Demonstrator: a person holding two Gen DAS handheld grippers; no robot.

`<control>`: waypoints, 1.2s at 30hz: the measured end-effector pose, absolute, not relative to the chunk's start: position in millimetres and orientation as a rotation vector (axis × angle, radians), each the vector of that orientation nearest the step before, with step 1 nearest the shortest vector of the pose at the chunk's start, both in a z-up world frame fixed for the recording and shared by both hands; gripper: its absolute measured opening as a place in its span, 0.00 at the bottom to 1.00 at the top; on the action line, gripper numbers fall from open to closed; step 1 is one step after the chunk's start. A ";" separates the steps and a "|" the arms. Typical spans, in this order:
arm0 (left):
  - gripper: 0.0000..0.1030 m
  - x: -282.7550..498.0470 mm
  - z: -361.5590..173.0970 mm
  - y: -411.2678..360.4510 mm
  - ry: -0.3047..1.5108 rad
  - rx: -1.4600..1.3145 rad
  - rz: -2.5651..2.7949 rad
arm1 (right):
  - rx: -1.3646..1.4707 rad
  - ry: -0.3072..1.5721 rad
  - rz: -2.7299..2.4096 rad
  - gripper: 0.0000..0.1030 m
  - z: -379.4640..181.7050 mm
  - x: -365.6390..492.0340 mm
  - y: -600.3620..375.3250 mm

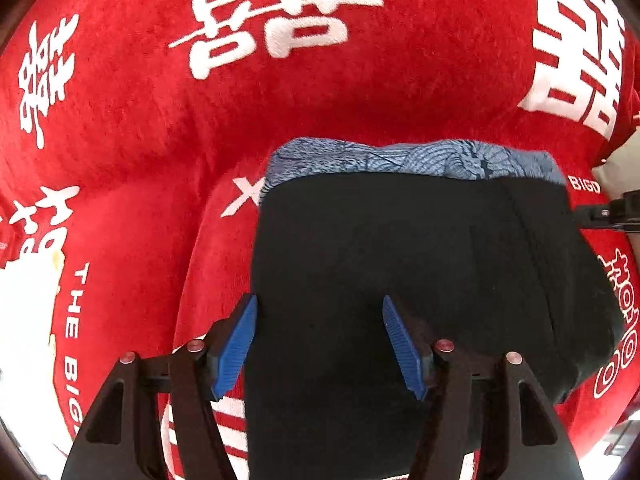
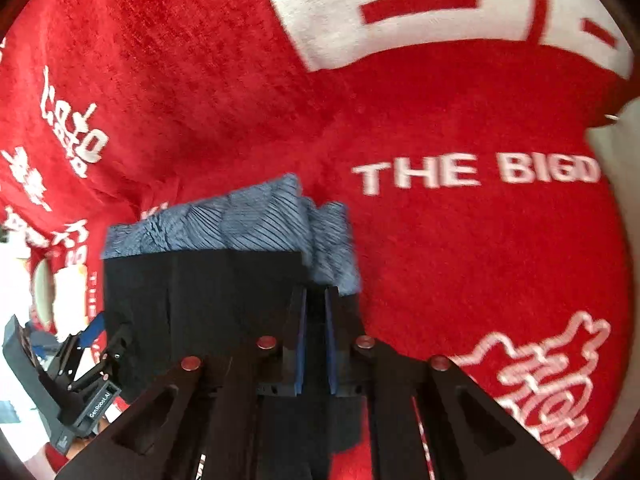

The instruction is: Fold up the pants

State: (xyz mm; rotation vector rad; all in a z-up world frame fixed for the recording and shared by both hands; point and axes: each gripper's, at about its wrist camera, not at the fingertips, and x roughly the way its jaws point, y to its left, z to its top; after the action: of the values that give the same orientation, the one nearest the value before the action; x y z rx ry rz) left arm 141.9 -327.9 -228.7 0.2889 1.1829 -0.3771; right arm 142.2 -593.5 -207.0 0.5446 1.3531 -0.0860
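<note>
Folded black pants [image 1: 400, 260] lie on a red blanket [image 1: 160, 120] printed with white characters. A blue patterned cloth [image 1: 400, 158] shows along their far edge, seemingly underneath. My left gripper [image 1: 319, 304] is open, and its blue pads [image 1: 236, 344] straddle the near left part of the pants without pressing on them. In the right wrist view, my right gripper [image 2: 315, 294] is at the far right corner of the black pants [image 2: 200, 300], beside the blue cloth [image 2: 240, 224]. Its pads are almost together, with a thin fold of dark cloth between them. The left gripper [image 2: 92, 332] also shows at the lower left.
The red blanket [image 2: 440, 260] spreads far beyond the pants on all sides. A pale surface [image 2: 616, 152] starts past its right edge. White and light objects [image 1: 24, 300] lie at the left border. Part of the right gripper's body [image 1: 612, 212] shows at the right edge.
</note>
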 end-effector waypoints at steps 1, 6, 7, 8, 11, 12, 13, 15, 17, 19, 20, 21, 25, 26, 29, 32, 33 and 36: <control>0.62 143.0 -229.3 -326.5 1.190 0.276 -0.378 | 0.533 1.344 -0.104 0.10 -198.5 137.7 -592.4; 0.62 143.4 -230.5 -322.7 1.195 0.276 -0.389 | 0.483 1.275 -0.038 0.16 -158.5 112.4 -560.3; 0.62 143.1 -230.9 -322.8 1.195 0.279 -0.387 | 0.471 1.273 -0.023 0.19 -156.5 110.8 -552.8; 0.62 143.8 -230.6 -323.3 1.198 0.276 -0.385 | 0.459 1.277 -0.010 0.22 -157.7 111.0 -545.6; 0.62 145.1 -229.8 -324.6 1.205 0.277 -0.383 | 0.427 1.301 -0.012 0.32 -170.0 115.0 -529.3; 0.62 145.6 -229.9 -323.9 1.207 0.275 -0.385 | 0.407 1.323 -0.040 0.32 -179.1 115.8 -524.8; 0.62 143.8 -228.4 -325.3 1.208 0.274 -0.388 | 0.388 1.353 -0.067 0.33 -189.1 113.8 -524.3; 0.62 140.4 -228.9 -326.1 1.208 0.276 -0.396 | 0.368 1.374 -0.082 0.35 -201.5 108.3 -526.6; 0.67 144.8 -233.5 -326.6 1.206 0.282 -0.392 | 0.356 1.340 -0.076 0.35 -203.8 102.6 -526.9; 0.74 144.9 -235.8 -327.2 1.221 0.268 -0.396 | 0.331 1.335 -0.080 0.36 -203.0 100.3 -524.9; 0.74 144.7 -236.6 -327.7 1.225 0.266 -0.391 | 0.320 1.337 -0.085 0.36 -203.2 101.1 -523.0; 0.74 144.3 -237.0 -328.4 1.226 0.270 -0.388 | 0.316 1.338 -0.088 0.36 -203.2 101.5 -520.2; 0.85 144.5 -237.5 -328.5 1.251 0.258 -0.386 | 0.315 1.325 -0.092 0.36 -206.7 108.7 -510.0; 0.86 145.7 -238.3 -327.5 1.267 0.247 -0.385 | 0.314 1.320 -0.093 0.37 -206.6 108.2 -509.0; 0.86 144.5 -237.0 -326.5 1.279 0.252 -0.380 | 0.316 1.313 -0.105 0.37 -206.7 106.6 -506.8; 0.86 145.0 -237.9 -327.2 1.296 0.258 -0.377 | 0.308 1.312 -0.120 0.37 -203.1 97.3 -506.3; 0.86 145.3 -237.8 -327.5 1.300 0.258 -0.376 | 0.306 1.311 -0.124 0.37 -201.7 95.3 -505.9; 0.88 147.1 -239.5 -328.6 1.310 0.264 -0.371 | 0.304 1.307 -0.130 0.37 -200.1 89.8 -504.0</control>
State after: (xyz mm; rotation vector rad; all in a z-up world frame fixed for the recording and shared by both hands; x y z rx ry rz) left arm 147.1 -328.6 -239.5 0.2642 1.3103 -0.3705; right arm 89.8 -504.0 -200.1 0.3038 1.3069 -0.1302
